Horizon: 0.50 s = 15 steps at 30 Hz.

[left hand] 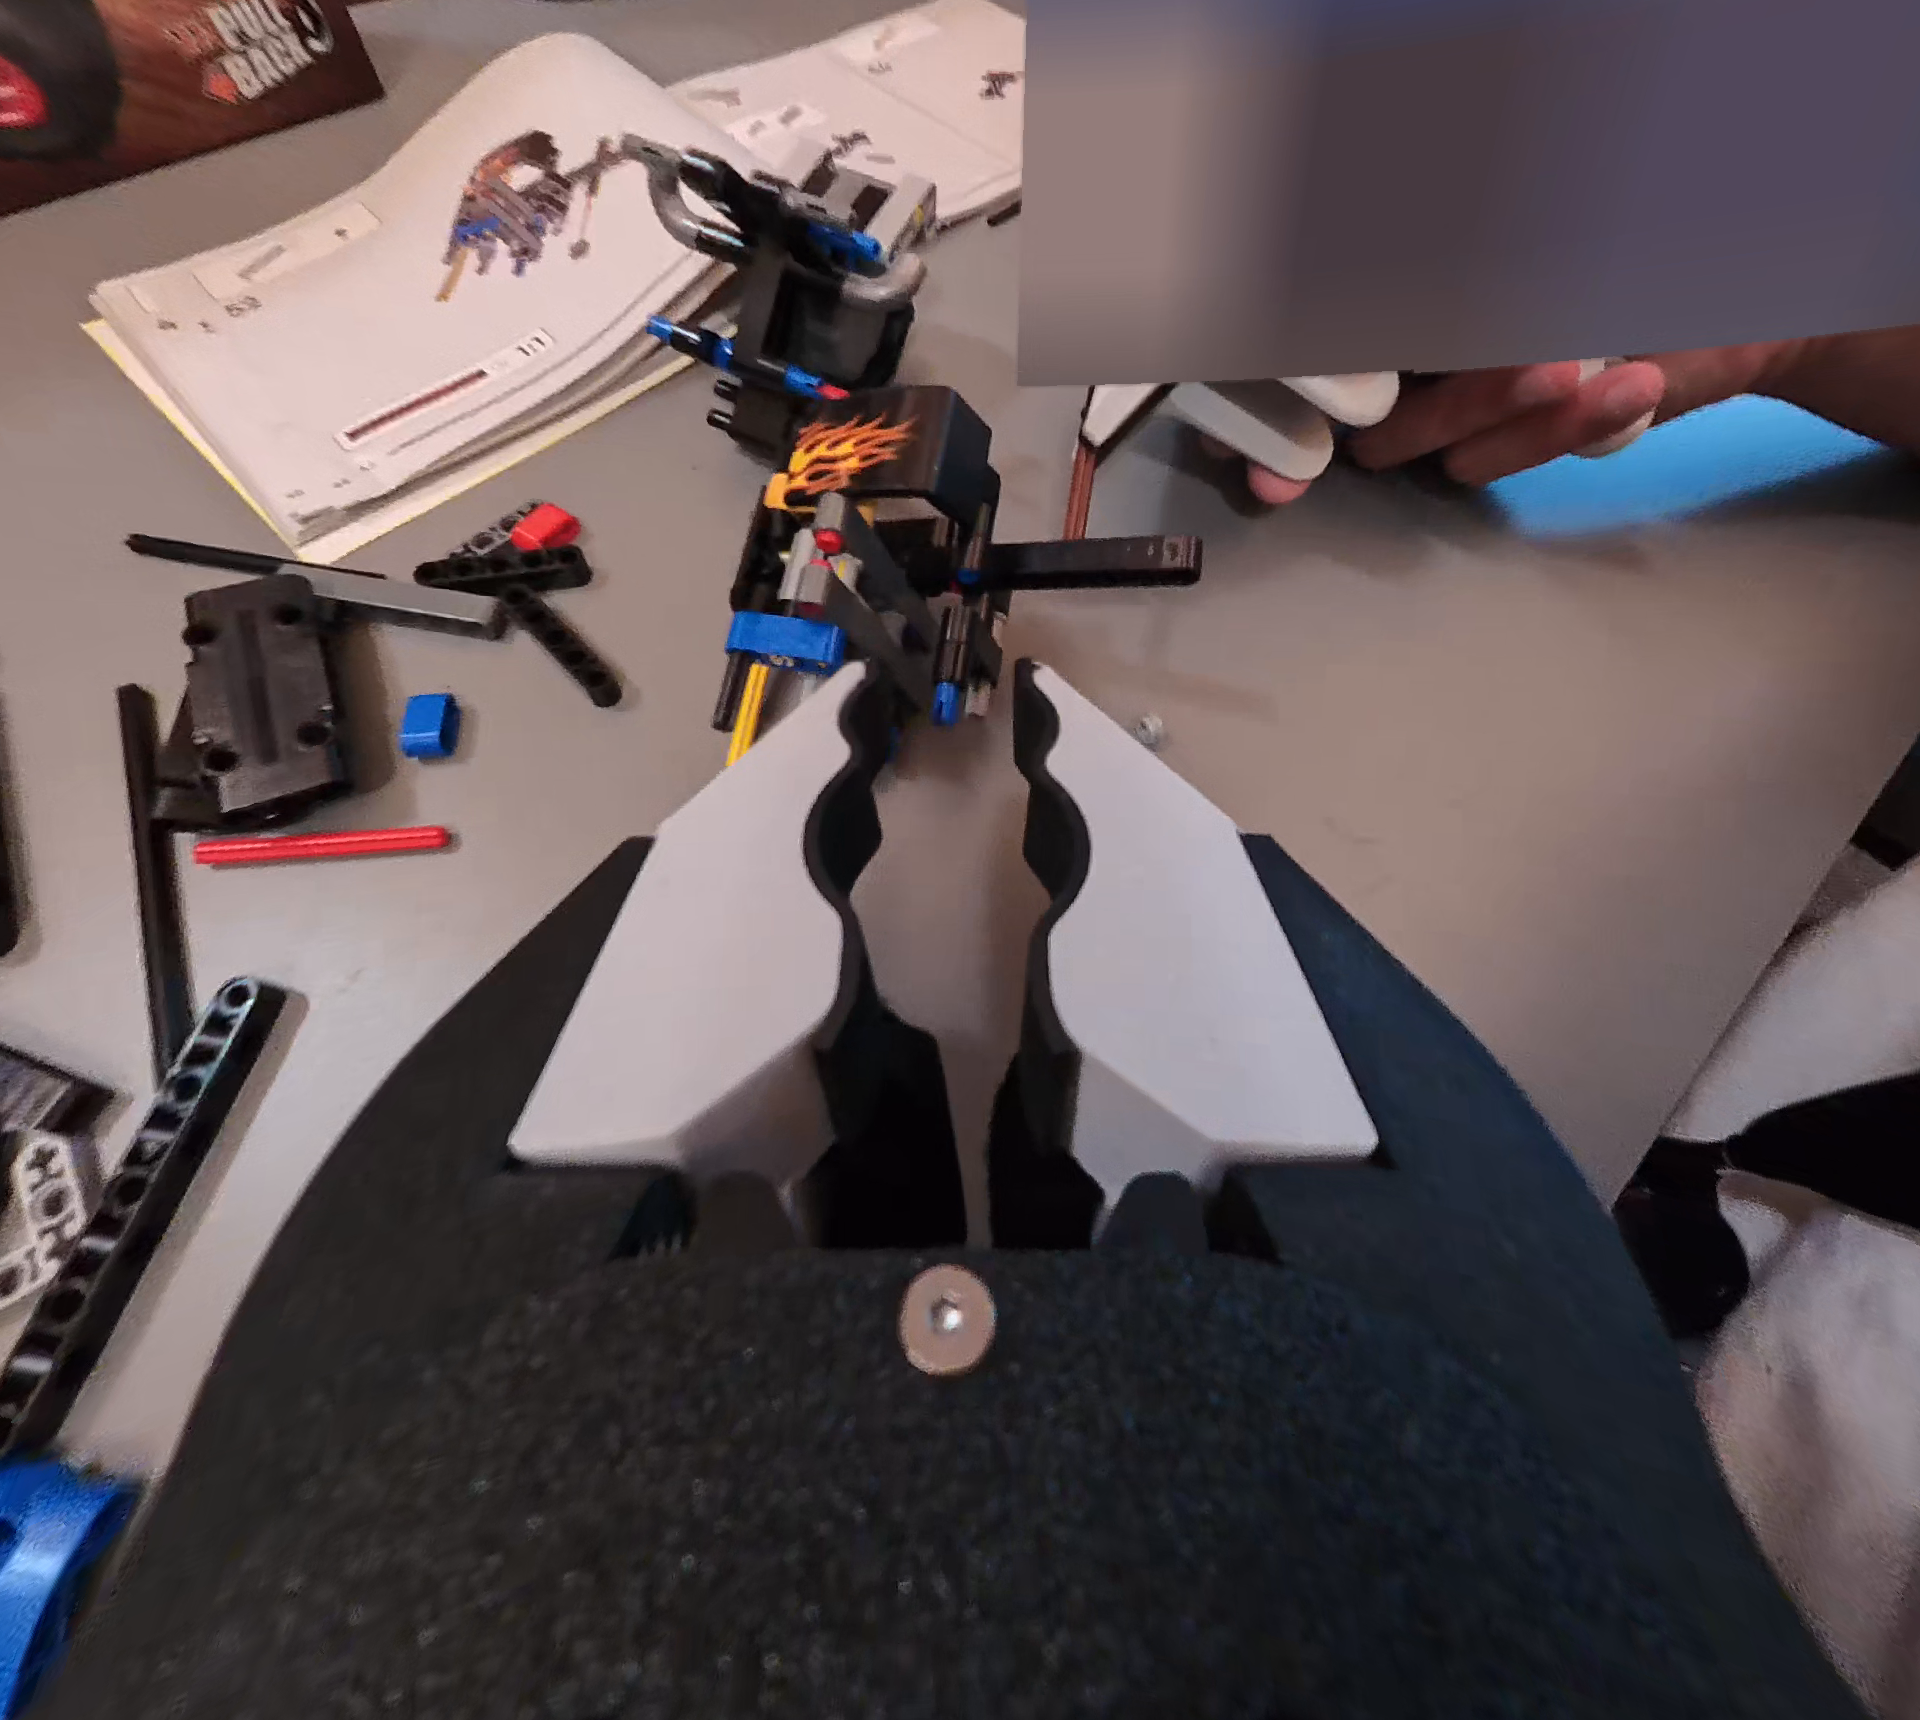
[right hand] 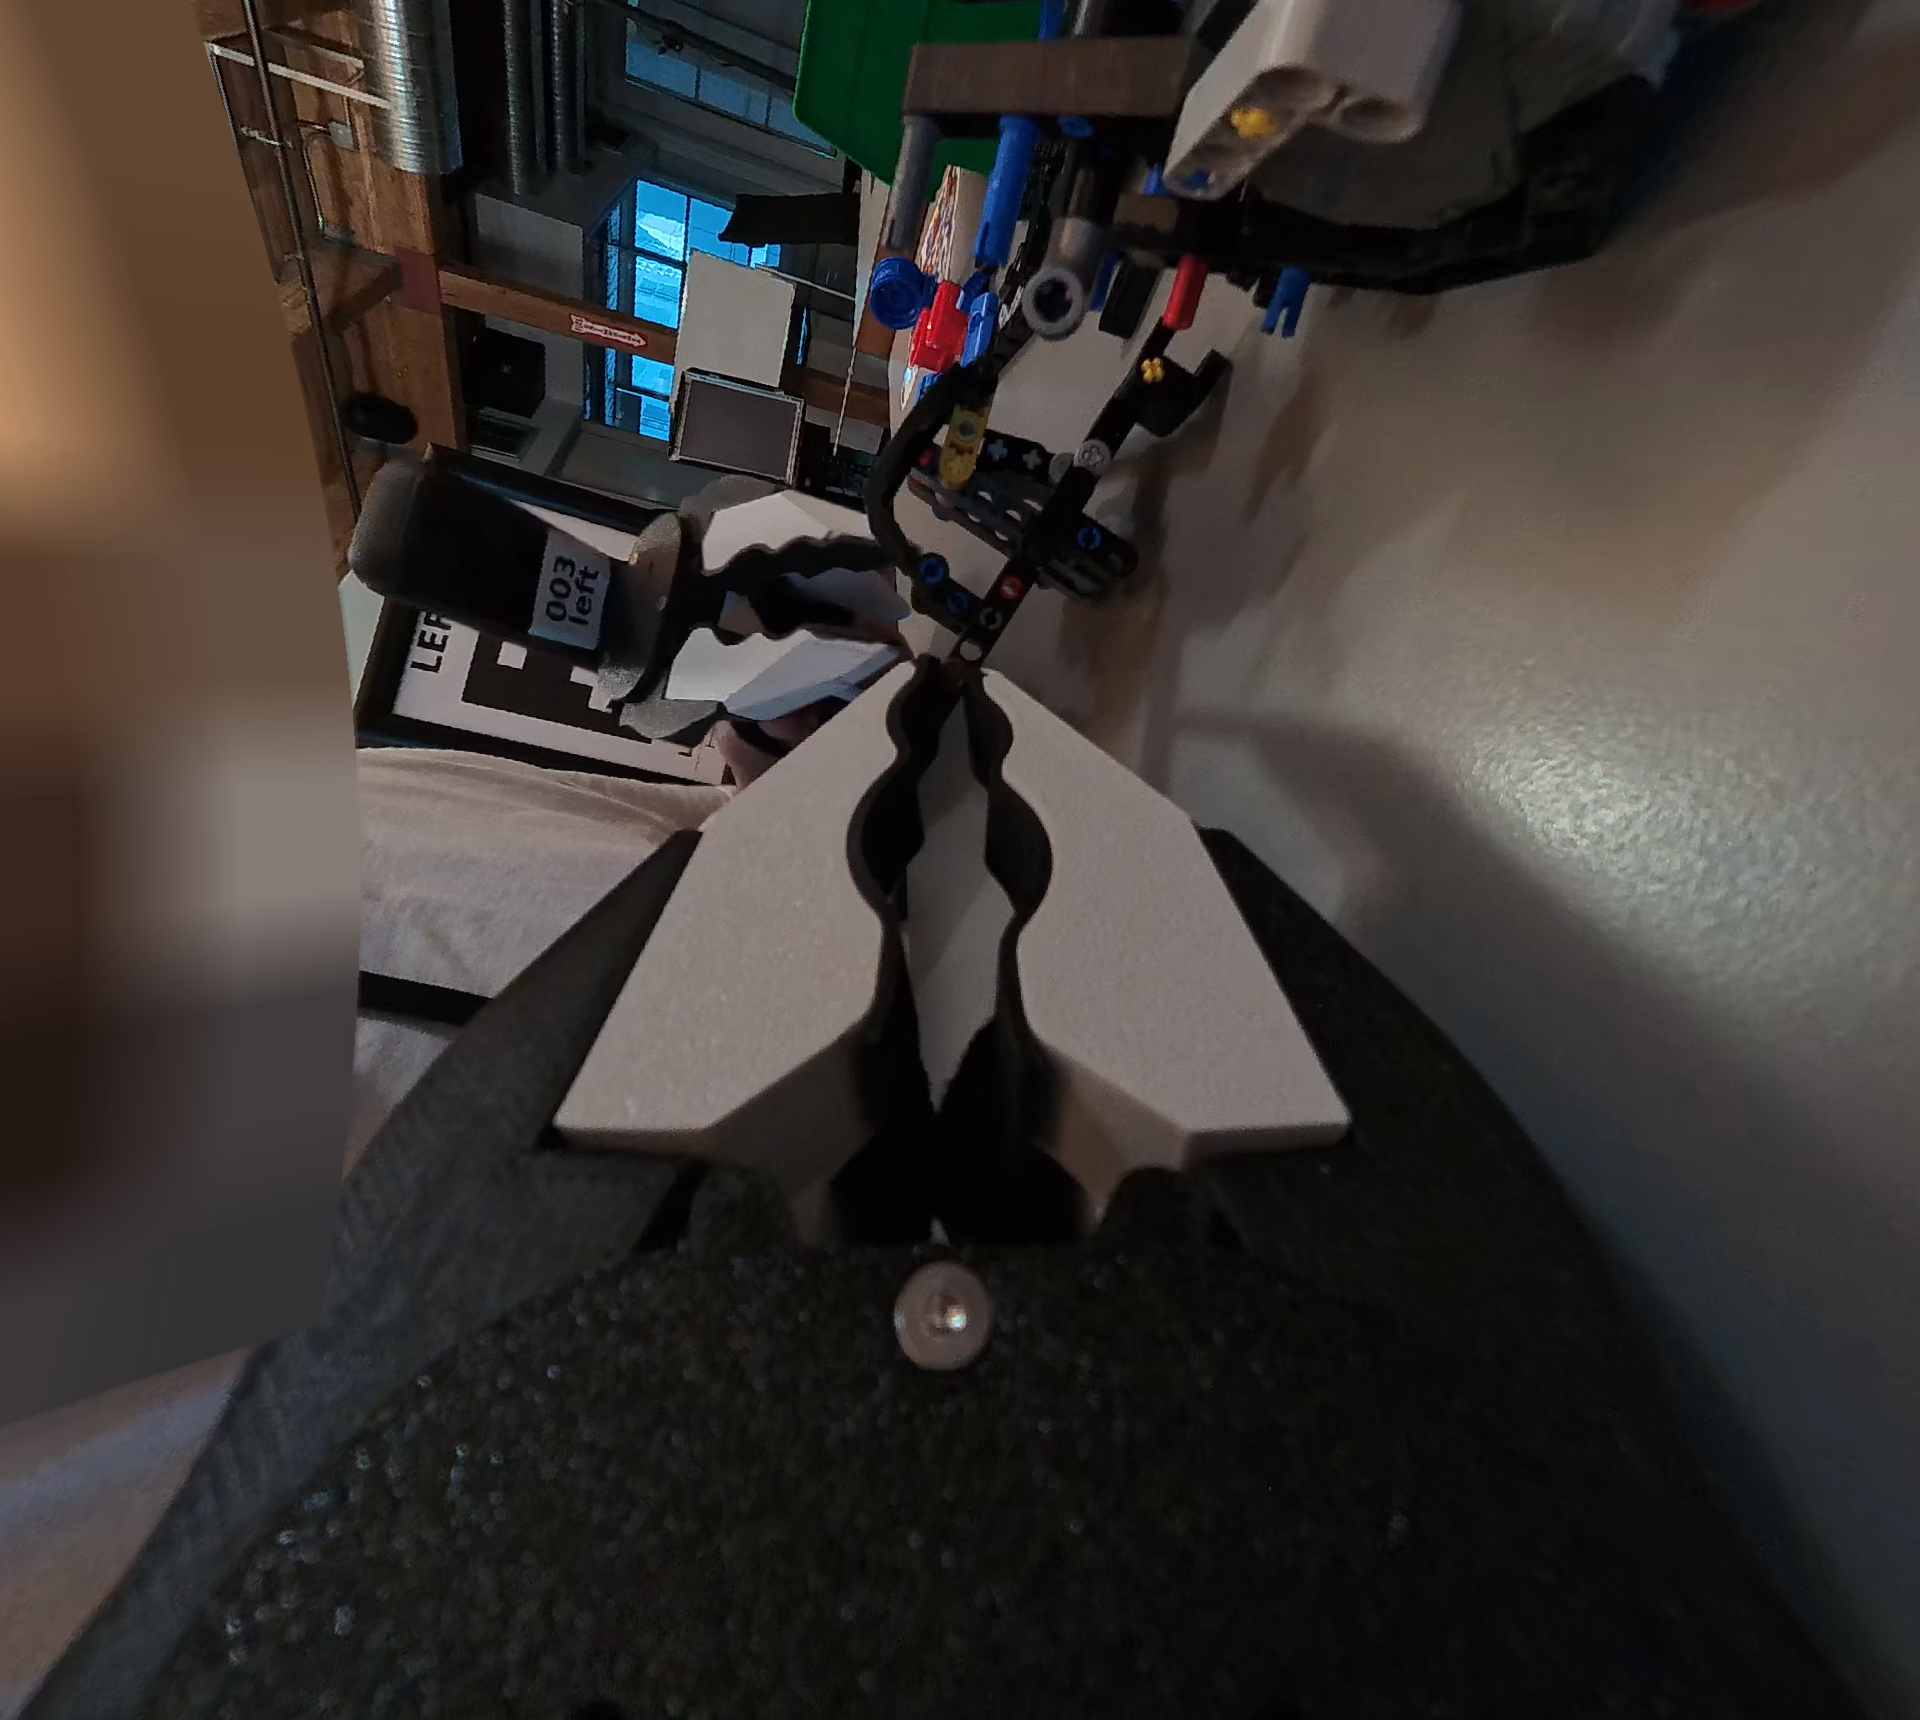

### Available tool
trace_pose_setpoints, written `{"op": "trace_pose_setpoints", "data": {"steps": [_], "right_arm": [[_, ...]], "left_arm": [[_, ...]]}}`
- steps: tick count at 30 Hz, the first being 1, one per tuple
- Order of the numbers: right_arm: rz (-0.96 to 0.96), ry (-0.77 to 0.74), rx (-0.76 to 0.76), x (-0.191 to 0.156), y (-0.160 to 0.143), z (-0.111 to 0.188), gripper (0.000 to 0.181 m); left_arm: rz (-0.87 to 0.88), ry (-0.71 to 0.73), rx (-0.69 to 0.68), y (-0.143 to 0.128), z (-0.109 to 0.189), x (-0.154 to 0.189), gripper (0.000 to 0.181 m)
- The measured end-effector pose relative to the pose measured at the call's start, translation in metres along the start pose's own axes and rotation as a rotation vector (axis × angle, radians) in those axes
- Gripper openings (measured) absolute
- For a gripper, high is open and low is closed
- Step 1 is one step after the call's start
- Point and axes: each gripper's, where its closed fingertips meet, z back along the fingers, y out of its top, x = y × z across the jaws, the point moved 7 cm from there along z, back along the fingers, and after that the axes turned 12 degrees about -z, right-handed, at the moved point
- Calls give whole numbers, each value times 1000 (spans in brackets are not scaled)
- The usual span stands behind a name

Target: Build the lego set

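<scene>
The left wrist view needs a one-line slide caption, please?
Open left gripper reaches the flame-decorated Lego assembly beside the instruction booklet.

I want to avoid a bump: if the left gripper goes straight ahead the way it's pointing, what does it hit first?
Most likely the half-built lego model. The left gripper is open, its fingers already reaching the model's near end, by the blue pieces. Depth is hard to judge; they may already touch.

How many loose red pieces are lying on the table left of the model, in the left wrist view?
2: a long red axle below the black block, and a small red piece on the black beams near the booklet. More may be hidden.
</scene>
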Motion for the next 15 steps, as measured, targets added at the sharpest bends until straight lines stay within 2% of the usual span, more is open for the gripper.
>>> {"op": "trace_pose_setpoints", "data": {"steps": [5, 12, 15], "right_arm": [[-3, 3, -3, 0, 0, 0, 3], [-13, 1, 4, 1, 1, 1, 2], [-15, 5, -13, 1, 0, -1, 2]], "left_arm": [[30, -86, 3, 1, -13, -2, 15], [-1, -86, -32, 1, -19, 3, 7], [12, -89, 9, 5, -18, 5, 6]]}}
